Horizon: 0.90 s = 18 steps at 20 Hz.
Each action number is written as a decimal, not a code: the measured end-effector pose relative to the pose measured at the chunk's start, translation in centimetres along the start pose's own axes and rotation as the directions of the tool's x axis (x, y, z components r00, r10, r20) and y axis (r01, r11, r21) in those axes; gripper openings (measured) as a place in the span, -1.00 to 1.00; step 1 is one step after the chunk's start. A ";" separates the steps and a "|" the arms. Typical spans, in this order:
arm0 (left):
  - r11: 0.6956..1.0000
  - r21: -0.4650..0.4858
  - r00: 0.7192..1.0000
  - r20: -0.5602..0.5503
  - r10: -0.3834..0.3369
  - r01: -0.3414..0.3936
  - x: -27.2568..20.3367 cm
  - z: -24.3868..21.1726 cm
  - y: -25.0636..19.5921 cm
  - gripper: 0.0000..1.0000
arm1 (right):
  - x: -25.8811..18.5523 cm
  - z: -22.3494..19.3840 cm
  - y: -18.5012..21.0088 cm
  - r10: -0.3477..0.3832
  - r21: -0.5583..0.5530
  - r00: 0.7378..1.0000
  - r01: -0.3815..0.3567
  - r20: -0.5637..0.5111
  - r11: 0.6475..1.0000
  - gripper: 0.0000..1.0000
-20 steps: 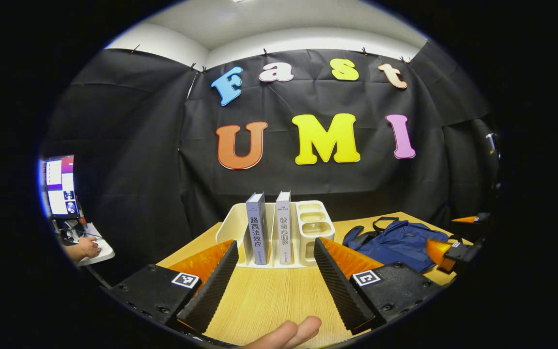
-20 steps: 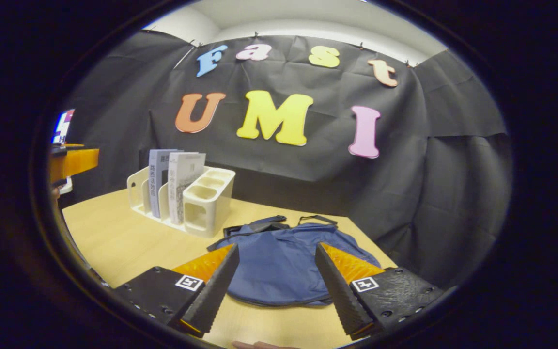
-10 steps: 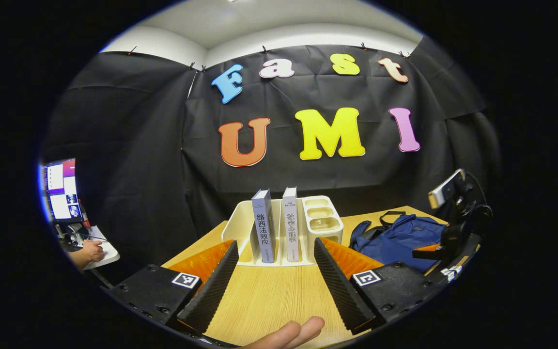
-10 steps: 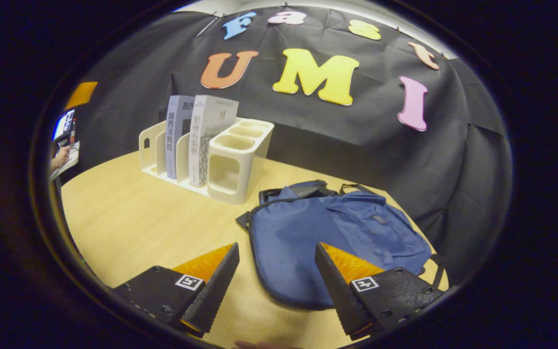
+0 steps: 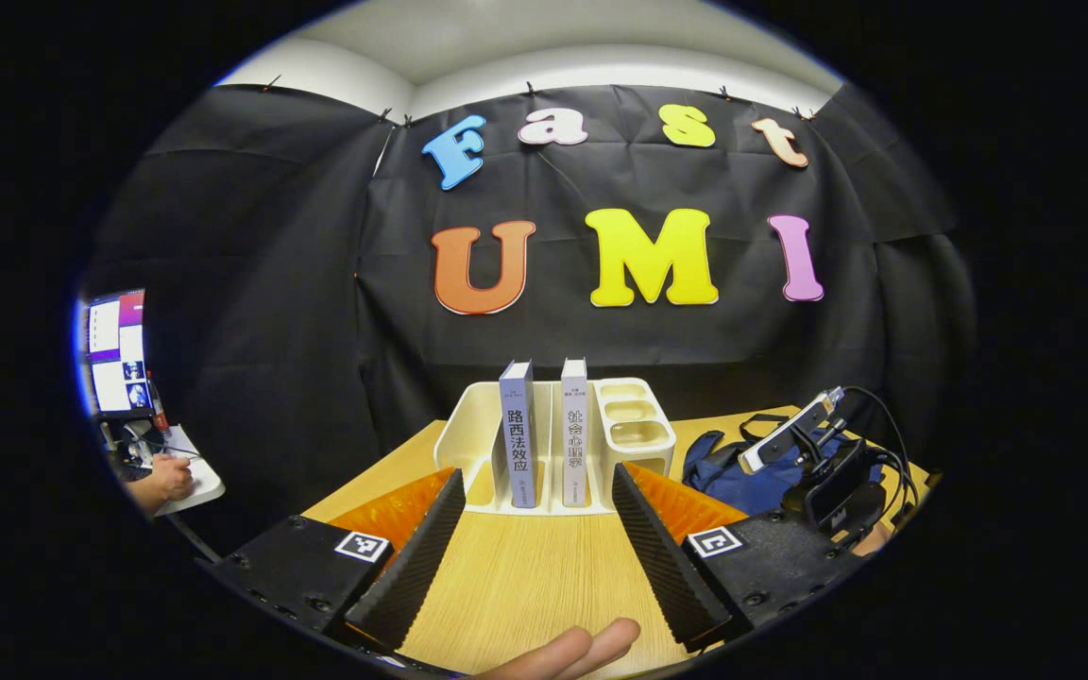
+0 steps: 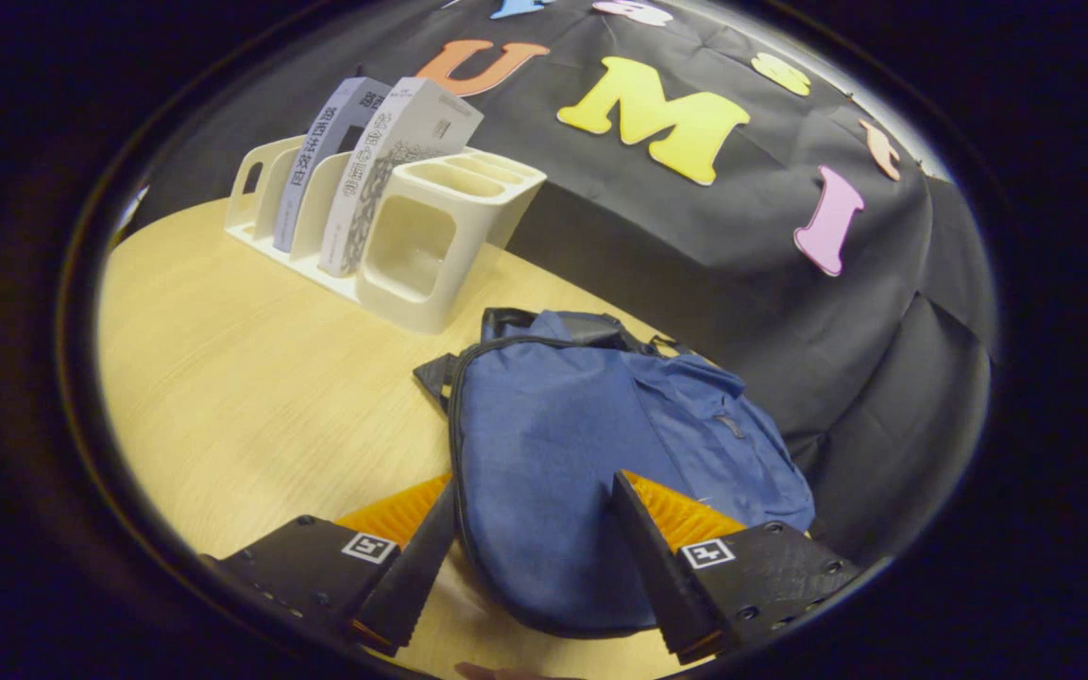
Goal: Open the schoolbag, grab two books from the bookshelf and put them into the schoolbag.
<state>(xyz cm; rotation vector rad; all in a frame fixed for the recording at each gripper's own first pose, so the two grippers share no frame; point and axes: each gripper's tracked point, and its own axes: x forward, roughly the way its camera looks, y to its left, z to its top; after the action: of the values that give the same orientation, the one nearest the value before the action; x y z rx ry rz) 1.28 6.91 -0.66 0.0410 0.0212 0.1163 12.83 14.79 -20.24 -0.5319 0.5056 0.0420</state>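
1. Fingers on the left gripper [image 5: 535, 552] are sitting spread wide with nothing between them, hovering over bare wooden table [image 5: 525, 586]; their inner faces are ribbed like saw teeth, and each black base is wearing one small square marker tag

2. Fingers on the right gripper [image 6: 535, 557] are gaping open too, hanging right over the near edge of the schoolbag [image 6: 563, 472] with its fabric showing in the gap; can't tell if they're touching it, but they aren't pinching it

3. That schoolbag is soft, matte blue cloth with black piping and black straps, lying flat and limp on the table just beside the bookshelf [image 6: 412, 255]; in the right gripper view its long axis is running from the fingers away toward the cloth wall, straps at the far end

4. In the left gripper view the bag [image 5: 723, 472] is peeking out to the right of the shelf, with the other gripper [image 5: 827, 472] and its cables hanging over it

5. Bookshelf [image 5: 468, 444] is smooth cream plastic, rounded dividers, with three little cup-like pockets stacked down its right end

6. Two books are standing upright in it, spines facing the left gripper: a grey-blue one [image 5: 518, 434] on the left and a pale one [image 5: 574, 434] next to it, in neighbouring slots

7. Table top is light wood grain, looking pretty smooth

8. Fingertips of a hand [image 5: 572, 652] are poking in at the bottom of the left gripper view, and off to the far left another person's hand [image 5: 166, 477] is resting by a lit monitor [image 5: 114, 354]
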 end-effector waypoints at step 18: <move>0.998 0.036 0.999 -0.019 -0.046 0.047 0.5 -0.8 -2.7 0.98 | -0.3 3.8 -2.4 -0.027 0.024 0.996 0.025 0.091 0.999 -0.34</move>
<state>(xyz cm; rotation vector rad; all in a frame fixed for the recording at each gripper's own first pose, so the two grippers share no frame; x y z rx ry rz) 2.05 4.35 -1.62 0.0757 0.0428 0.0699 14.68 14.66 -16.13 -0.5119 0.4097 0.0358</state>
